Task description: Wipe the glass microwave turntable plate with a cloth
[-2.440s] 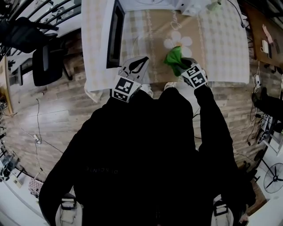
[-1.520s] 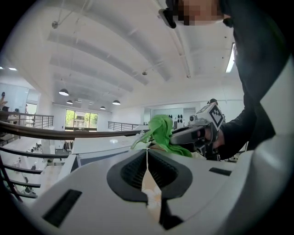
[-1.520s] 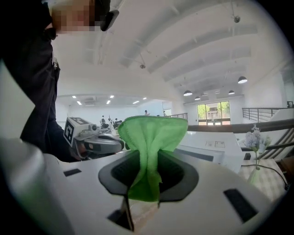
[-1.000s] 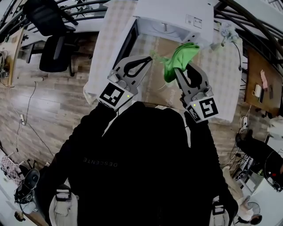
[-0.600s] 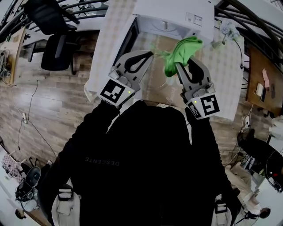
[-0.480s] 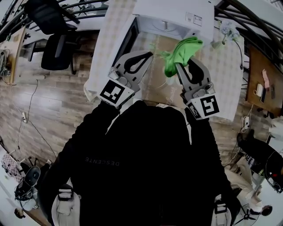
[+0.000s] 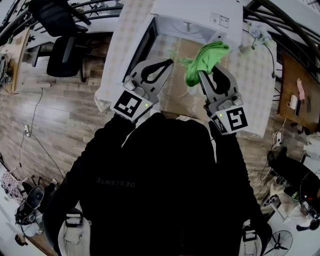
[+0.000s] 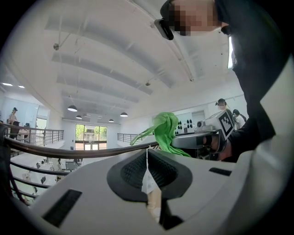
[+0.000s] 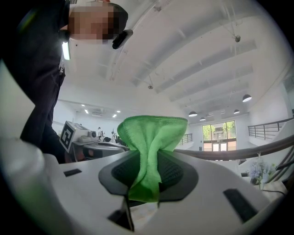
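Centre-left: left gripper [image 7: 168,62] clenched on plate [image 8: 69,152] rim, plate aloft, edge-on. Centre-right: cloth [image 7: 204,56] pinched in right gripper [image 7: 209,75], beside plate, contact unclear. Risk: slim rim grip; wiping pressure could twist glass loose, causing drop.

Wood-plank floor [image 7: 45,125] around the checked-cloth bench [image 7: 260,90]; black office chair [image 7: 62,62] off its left edge; white ceiling, round lamps [image 8: 72,108], tall window [image 8: 89,137].

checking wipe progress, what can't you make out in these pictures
Glass plate surface: gripper views show only its rim edge-on; head view, see-through, barely visible.
Whether the cloth touches the plate: head view, cloth covers that spot.
Microwave inside: head view, tiny, cut off by top edge.
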Available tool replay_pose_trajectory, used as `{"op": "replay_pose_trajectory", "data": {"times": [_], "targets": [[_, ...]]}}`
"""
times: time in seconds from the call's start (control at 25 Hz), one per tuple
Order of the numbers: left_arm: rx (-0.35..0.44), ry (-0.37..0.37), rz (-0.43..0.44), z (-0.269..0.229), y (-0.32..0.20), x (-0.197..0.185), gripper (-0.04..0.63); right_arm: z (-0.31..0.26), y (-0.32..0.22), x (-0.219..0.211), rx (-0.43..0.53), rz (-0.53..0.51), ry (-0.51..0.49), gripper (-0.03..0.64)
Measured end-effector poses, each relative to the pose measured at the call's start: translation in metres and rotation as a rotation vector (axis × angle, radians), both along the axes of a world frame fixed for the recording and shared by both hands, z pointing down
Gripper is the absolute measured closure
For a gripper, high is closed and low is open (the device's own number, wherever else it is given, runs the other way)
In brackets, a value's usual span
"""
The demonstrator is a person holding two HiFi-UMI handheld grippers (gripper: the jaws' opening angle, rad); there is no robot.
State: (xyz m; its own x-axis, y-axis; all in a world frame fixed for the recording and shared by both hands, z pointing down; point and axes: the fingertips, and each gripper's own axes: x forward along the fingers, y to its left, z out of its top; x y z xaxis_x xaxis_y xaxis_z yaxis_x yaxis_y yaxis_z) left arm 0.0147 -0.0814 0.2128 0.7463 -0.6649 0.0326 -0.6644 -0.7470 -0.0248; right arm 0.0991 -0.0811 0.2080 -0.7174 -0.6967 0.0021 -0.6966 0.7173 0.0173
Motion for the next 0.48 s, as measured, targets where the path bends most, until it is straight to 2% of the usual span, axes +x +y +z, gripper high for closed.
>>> {"op": "replay_pose_trajectory", "data": {"times": [0.48], "targets": [[-0.014,0.004,0.004,0.0048,0.0063,0.0017,0.574,0.007,0.003,-0.0005,-0.012,0.006,0.015,0.492]]}}
